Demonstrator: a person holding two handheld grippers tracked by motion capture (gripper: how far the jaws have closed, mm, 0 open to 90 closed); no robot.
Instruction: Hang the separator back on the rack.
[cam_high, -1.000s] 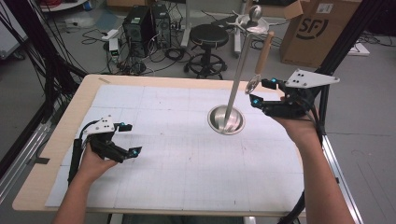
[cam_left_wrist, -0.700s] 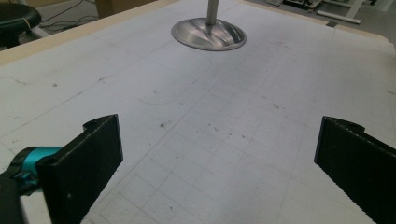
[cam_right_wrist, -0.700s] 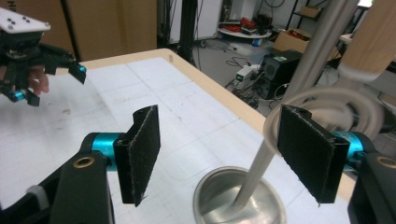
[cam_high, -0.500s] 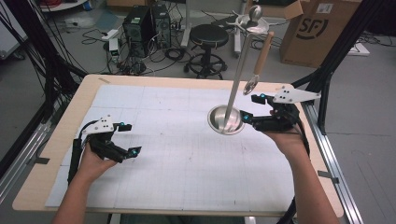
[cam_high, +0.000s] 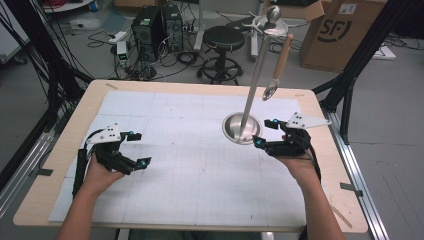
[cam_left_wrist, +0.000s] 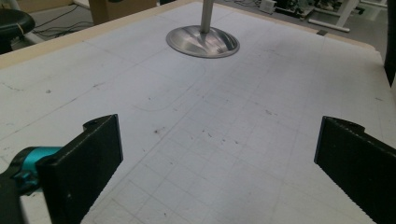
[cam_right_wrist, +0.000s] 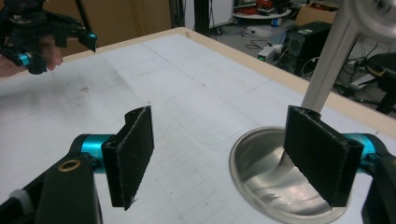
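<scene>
A metal stand with a round dish base (cam_high: 235, 131) and a tall slanted pole (cam_high: 256, 75) is on the white gridded mat. A spoon with a wooden handle (cam_high: 282, 56) hangs from the stand's top, its bowl (cam_high: 270, 90) free in the air. My right gripper (cam_high: 262, 132) sits low beside the base's right rim; its jaws have just been opening and are open, with nothing between them. In the right gripper view the base (cam_right_wrist: 261, 186) lies just ahead of the right gripper (cam_right_wrist: 224, 158). My left gripper (cam_high: 140, 149) rests open at the mat's left, holding nothing.
The mat lies on a wooden table (cam_high: 60, 150) whose right edge is close behind my right hand. A stool (cam_high: 223, 37), computer towers (cam_high: 150, 25) and a cardboard box (cam_high: 340, 30) stand on the floor beyond the far edge.
My right gripper has dropped from beside the hanging spoon's bowl to the table by the stand's base, and its jaws stand wider. The left gripper has stayed put.
</scene>
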